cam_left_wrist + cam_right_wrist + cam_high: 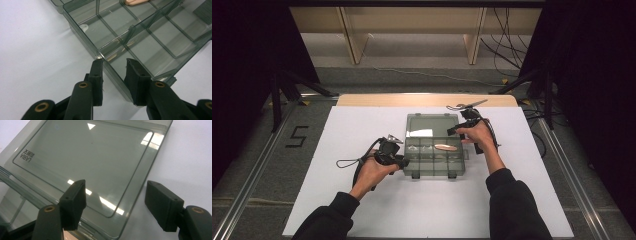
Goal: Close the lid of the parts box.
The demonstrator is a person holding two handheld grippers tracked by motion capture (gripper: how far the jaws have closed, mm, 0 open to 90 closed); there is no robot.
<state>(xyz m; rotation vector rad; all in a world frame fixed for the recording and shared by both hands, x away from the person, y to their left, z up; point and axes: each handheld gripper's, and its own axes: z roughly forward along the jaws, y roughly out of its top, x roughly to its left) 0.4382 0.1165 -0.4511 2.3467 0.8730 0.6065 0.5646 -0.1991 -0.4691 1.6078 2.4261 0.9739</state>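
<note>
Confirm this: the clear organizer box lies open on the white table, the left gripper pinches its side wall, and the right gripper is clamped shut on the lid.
One thing is wrong: the right gripper is open, its jaws spread wide above the lid, as the right gripper view shows. The box does lie open, and the left gripper straddles its side wall.

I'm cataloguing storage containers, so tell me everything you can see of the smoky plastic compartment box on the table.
The compartment box is translucent grey plastic and lies open on the white table cover. Its lid is folded back flat, bearing a small printed label and a white triangle. Thin dividers split the base into compartments; one holds a peach-coloured piece. Two latches sit on the near edge. The left tongs straddle its side wall near a corner; the right tongs stand open over the lid's edge.
</note>
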